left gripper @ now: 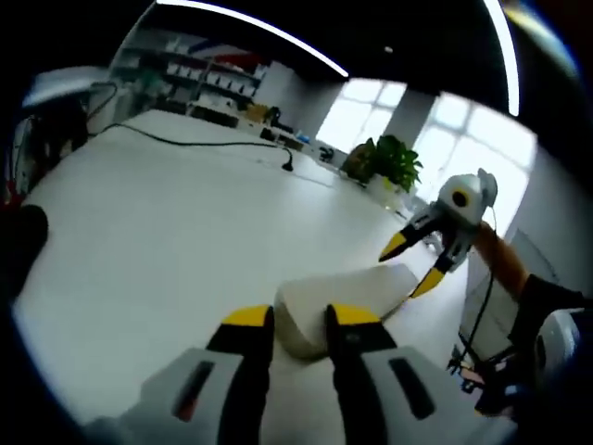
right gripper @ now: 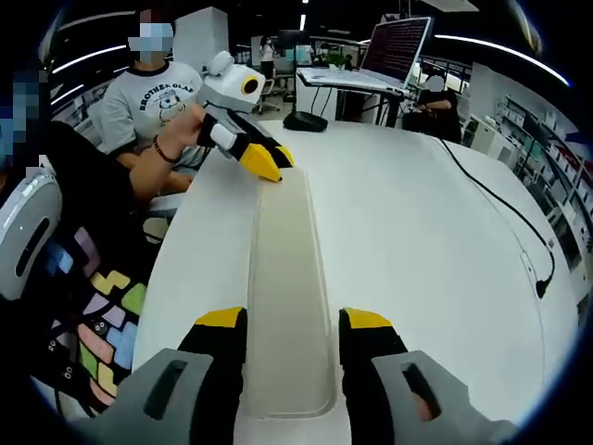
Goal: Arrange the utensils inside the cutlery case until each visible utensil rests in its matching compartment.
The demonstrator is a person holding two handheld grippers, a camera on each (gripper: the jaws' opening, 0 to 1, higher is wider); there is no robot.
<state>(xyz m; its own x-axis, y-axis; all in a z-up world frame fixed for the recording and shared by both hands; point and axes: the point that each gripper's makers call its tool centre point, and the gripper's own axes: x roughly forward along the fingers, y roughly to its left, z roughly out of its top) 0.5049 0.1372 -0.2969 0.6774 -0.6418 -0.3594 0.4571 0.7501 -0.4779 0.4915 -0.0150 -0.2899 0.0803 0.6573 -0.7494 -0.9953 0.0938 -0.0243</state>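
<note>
A long, narrow cream cutlery case (right gripper: 287, 278) lies lengthwise on the white table (right gripper: 417, 232); no utensils can be seen. My right gripper (right gripper: 294, 320) stands open, its yellow-tipped jaws straddling the near end of the case along both long sides. At the far end, my left gripper (right gripper: 269, 161) has its tips close together on the case's end. In the left gripper view, the left gripper (left gripper: 301, 316) has the case's end (left gripper: 334, 301) in its narrow gap. The right gripper (left gripper: 410, 264) spans the case's other end.
A seated person (right gripper: 148, 102) holds the left gripper at the table's left edge. A black cable (right gripper: 500, 204) runs across the table's right side, and a laptop on a stand (right gripper: 394, 51) is at the back. Shelves and a green plant (left gripper: 389, 162) lie beyond the table.
</note>
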